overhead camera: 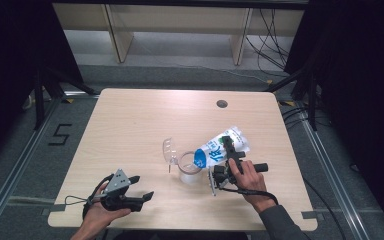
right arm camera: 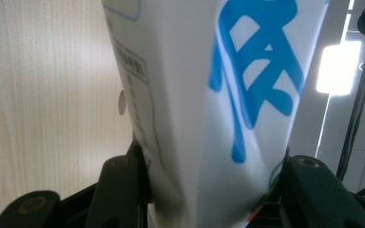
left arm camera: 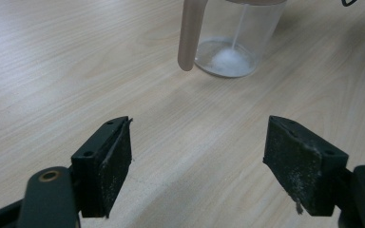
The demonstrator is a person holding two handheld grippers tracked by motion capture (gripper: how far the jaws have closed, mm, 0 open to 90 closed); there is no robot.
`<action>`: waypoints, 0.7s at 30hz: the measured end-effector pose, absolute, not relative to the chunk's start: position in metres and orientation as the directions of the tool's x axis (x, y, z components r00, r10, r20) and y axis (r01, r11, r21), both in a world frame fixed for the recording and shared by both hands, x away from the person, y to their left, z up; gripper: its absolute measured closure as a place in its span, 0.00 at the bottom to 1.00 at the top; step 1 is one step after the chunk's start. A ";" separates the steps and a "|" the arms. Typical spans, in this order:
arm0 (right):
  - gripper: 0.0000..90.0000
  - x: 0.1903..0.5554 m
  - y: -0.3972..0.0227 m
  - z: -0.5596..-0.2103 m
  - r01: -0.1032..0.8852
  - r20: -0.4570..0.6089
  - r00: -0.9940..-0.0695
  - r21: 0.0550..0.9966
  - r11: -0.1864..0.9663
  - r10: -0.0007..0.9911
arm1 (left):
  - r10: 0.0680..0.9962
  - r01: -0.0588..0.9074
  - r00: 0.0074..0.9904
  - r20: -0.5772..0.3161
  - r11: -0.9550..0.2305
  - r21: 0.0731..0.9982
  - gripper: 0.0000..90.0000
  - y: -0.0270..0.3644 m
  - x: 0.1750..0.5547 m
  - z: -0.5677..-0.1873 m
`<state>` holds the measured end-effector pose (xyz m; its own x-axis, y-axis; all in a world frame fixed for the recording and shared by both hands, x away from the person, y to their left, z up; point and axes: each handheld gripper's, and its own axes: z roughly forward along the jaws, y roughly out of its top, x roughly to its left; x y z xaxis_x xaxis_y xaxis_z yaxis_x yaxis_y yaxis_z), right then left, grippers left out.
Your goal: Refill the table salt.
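A white bag with blue print [overhead camera: 215, 150] is tilted, its mouth over a clear plastic cup [overhead camera: 190, 169] in the middle of the table. My right gripper [overhead camera: 229, 146] is shut on the bag, and in the right gripper view both jaws press into the bag [right arm camera: 218, 95]. In the left gripper view a thin white stream falls into the cup [left arm camera: 233, 47], where a small heap of white powder lies on the bottom. The cup has a pale handle [left arm camera: 190, 33]. My left gripper [overhead camera: 145, 186] rests open near the front left with nothing between its jaws [left arm camera: 199, 156].
A clear hinged lid [overhead camera: 169, 149] stands open at the cup's left side. The wooden table [overhead camera: 130, 125] has a round cable hole [overhead camera: 222, 104] at the back right. Dark stands and cables flank the table on both sides.
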<state>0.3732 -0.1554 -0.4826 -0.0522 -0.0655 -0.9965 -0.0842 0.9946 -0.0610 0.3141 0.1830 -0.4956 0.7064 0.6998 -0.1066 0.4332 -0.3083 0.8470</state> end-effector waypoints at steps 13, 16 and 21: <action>0.63 0.374 -0.156 -0.482 -0.105 -0.996 -0.022 -0.087 0.991 -0.089 | 0.696 0.422 0.711 -0.098 -0.311 0.852 0.26 0.182 0.315 -0.496; 0.63 0.374 -0.156 -0.482 -0.107 -0.996 -0.018 -0.085 0.991 -0.088 | 0.695 0.425 0.713 -0.095 -0.321 0.846 0.26 0.183 0.315 -0.496; 0.64 0.373 -0.156 -0.483 -0.099 -0.996 -0.014 -0.082 0.992 -0.084 | 0.695 0.426 0.712 -0.095 -0.321 0.846 0.26 0.182 0.315 -0.496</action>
